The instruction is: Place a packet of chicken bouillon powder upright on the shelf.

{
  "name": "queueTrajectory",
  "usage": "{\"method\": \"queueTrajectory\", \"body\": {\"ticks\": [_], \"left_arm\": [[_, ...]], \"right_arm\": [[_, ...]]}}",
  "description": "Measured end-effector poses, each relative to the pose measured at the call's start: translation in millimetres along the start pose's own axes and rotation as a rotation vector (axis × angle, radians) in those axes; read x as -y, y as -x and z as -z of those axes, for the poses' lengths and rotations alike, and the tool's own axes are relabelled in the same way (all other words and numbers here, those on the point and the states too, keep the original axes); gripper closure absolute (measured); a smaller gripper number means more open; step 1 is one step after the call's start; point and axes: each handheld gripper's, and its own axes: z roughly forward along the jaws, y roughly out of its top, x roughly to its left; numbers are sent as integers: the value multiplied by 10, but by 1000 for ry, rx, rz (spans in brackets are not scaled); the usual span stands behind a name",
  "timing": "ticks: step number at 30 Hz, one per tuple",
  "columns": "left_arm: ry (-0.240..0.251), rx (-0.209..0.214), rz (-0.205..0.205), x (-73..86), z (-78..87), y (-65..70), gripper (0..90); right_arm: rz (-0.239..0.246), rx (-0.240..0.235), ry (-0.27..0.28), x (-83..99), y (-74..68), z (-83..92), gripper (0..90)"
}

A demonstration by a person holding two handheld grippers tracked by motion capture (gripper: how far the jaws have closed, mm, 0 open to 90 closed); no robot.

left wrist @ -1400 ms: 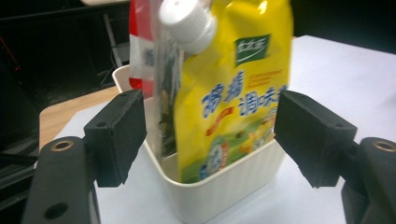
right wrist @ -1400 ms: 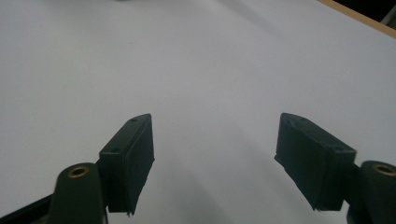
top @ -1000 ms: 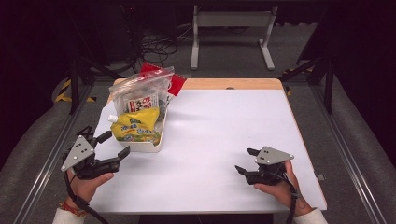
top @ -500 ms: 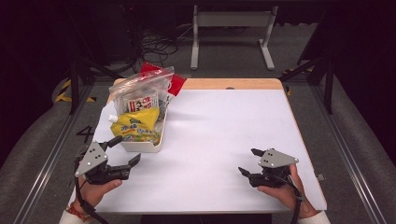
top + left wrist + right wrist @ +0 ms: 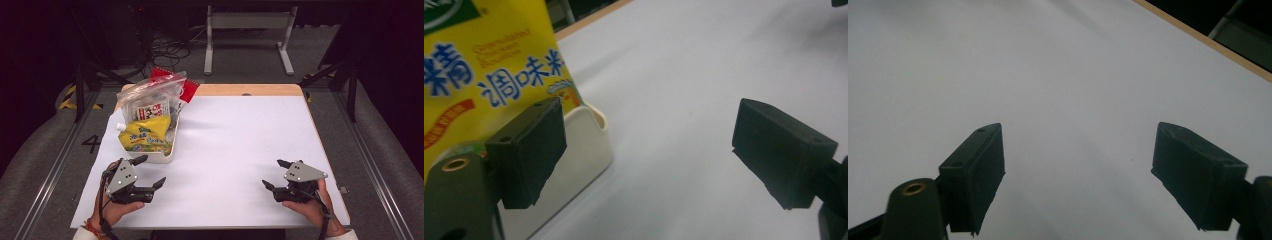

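A yellow pouch (image 5: pixel 145 137) with blue lettering lies in a white tray (image 5: pixel 167 155) at the table's left. Behind it leans a clear zip bag (image 5: pixel 150 100) of packets. My left gripper (image 5: pixel 151 171) is held just in front of the tray's near corner, open with nothing between its fingers; its jaws have just been opening. In the left gripper view the pouch (image 5: pixel 484 75) and the tray corner (image 5: pixel 586 142) sit behind the gripper's (image 5: pixel 654 150) left jaw. My right gripper (image 5: pixel 274 174) rests near the front right, open over bare table (image 5: pixel 1058 75); its jaws (image 5: pixel 1078 170) have just been opening, empty.
A red packet (image 5: pixel 189 89) pokes out behind the zip bag. The white tabletop (image 5: pixel 240 135) has a wooden strip (image 5: pixel 250 90) along its far edge. Beyond the table lie cables (image 5: pixel 170 47) and a metal stand (image 5: pixel 247 20) on the floor.
My left gripper has moved right and toward the near edge, in from the table's left side. Both grippers' jaws stand a little wider. The right hand has stayed in place.
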Motion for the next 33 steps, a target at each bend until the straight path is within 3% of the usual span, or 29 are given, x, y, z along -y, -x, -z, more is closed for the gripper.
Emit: {"method": "queueTrajectory", "body": {"ticks": [10, 13, 19, 23, 28, 33], "left_arm": [[-70, 62, -33, 99, -241, 125, 141], [-77, 82, -13, 127, -296, 135, 140], [-113, 89, -30, 168, -387, 147, 135], [-112, 110, -6, 193, -434, 148, 130], [-151, 116, -15, 209, -529, 230, 121], [-142, 126, -10, 189, -547, 269, 114]], "right_arm": [[4, 30, -28, 152, 48, 30, 185], [3, 41, -32, 201, 67, 48, 177], [-5, 45, -39, 311, 90, 75, 158], [-17, 54, -47, 391, 95, 97, 122], [-22, 58, -59, 457, 95, 113, 108], [-31, 65, -64, 485, 111, 109, 108]]}}
